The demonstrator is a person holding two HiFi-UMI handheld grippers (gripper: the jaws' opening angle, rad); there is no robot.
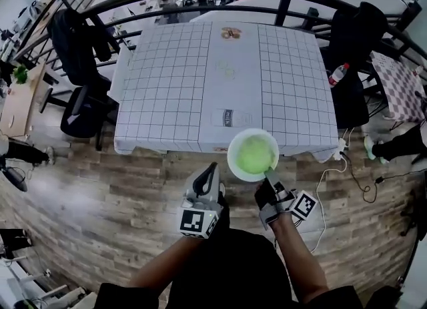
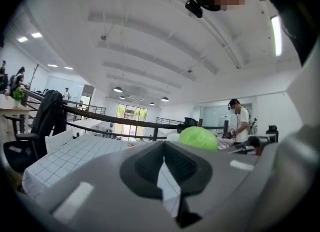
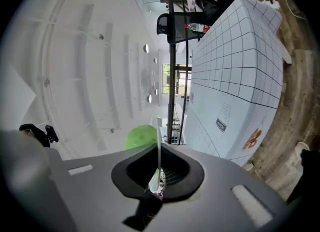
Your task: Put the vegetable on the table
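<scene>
- One black office chair (image 1: 83,111) stands left of the table, with a dark jacket over its back.
- Left gripper (image 1: 212,167): one of two, its jaws are together with nothing between them. It hangs over the wood floor just short of the table.
- One table under a white grid-pattern cloth (image 1: 167,87) fills the middle.
- One round pale-green vegetable (image 1: 255,154) sits in one white bowl (image 1: 233,162), held over the table's near edge.
- Right gripper (image 1: 269,173): its jaws are pinched tight on the bowl's near rim.
- One clear plastic bottle with a red cap (image 1: 338,74) shows beside the table's right edge.
</scene>
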